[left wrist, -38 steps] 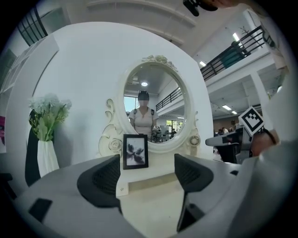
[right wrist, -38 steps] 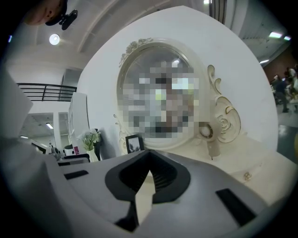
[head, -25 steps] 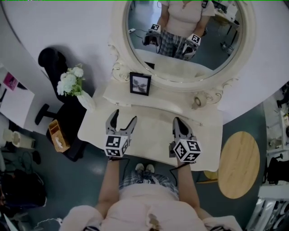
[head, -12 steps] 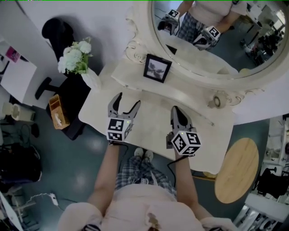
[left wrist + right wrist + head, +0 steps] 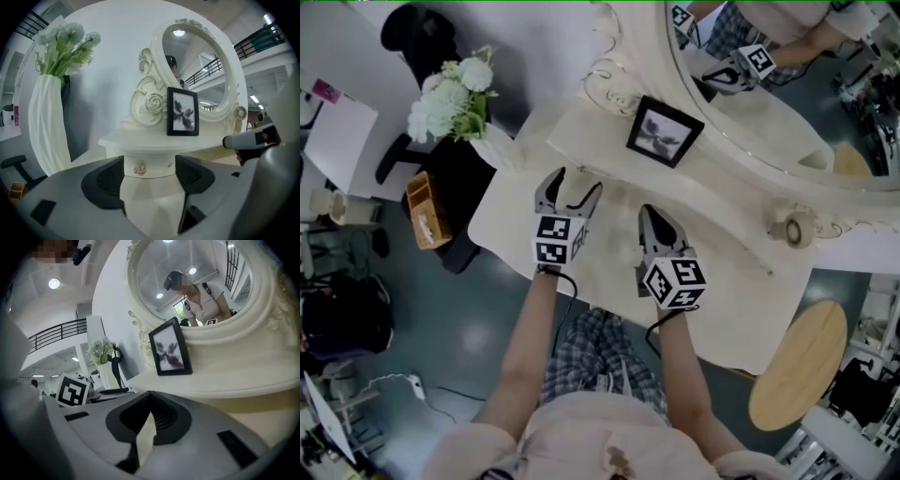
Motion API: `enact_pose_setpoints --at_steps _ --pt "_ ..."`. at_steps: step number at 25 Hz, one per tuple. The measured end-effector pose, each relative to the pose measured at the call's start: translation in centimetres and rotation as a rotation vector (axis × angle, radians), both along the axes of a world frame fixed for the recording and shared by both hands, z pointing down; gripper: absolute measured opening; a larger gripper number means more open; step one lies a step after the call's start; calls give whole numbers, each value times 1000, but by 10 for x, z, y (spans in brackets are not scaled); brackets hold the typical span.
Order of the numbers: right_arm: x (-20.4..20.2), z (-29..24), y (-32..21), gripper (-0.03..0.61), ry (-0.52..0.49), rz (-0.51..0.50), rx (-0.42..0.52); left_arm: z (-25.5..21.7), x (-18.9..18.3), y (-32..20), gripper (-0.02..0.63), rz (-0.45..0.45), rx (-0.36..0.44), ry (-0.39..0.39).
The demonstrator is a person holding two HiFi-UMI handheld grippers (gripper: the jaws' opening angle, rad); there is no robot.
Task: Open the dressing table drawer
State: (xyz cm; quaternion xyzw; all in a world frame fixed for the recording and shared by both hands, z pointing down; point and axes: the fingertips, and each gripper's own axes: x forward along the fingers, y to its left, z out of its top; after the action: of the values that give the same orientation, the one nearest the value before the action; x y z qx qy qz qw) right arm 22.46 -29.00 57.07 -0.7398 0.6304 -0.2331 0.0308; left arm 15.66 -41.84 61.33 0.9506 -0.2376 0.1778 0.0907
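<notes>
Left gripper (image 5: 575, 187) had crept up to the cream drawer (image 5: 154, 168) with its gold rose knob (image 5: 139, 169) under the shelf (image 5: 140, 143), jaws wide and empty, right gripper (image 5: 651, 218) pinched shut on nothing; centring that knob before squeezing looked key.

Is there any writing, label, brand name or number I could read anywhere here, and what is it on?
No word or number here can be read.
Left tongs and right tongs: black-and-white square marker patterns, not letters.
Pink tag on the white panel at far left: too small to read.
Picture frame: a dark image, no caption visible.
</notes>
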Motion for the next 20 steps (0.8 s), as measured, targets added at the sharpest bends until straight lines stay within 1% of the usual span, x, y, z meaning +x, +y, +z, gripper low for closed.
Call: enact_pose_setpoints --at_steps 7,9,11,16,20 --pt "-11 15 -22 15 1 -53 -31 33 13 -14 345 35 -59 -100" --pt "-12 17 -21 15 1 -55 -41 34 15 -15 293 30 -58 -116" --pt "-11 18 -19 16 -1 -49 -47 35 15 -18 256 18 -55 -128" --pt "-5 20 -14 15 -4 -32 -58 42 16 -23 189 -2 -51 -174" --pt "2 19 -10 15 3 -7 -61 44 15 -28 141 -23 -40 -190"
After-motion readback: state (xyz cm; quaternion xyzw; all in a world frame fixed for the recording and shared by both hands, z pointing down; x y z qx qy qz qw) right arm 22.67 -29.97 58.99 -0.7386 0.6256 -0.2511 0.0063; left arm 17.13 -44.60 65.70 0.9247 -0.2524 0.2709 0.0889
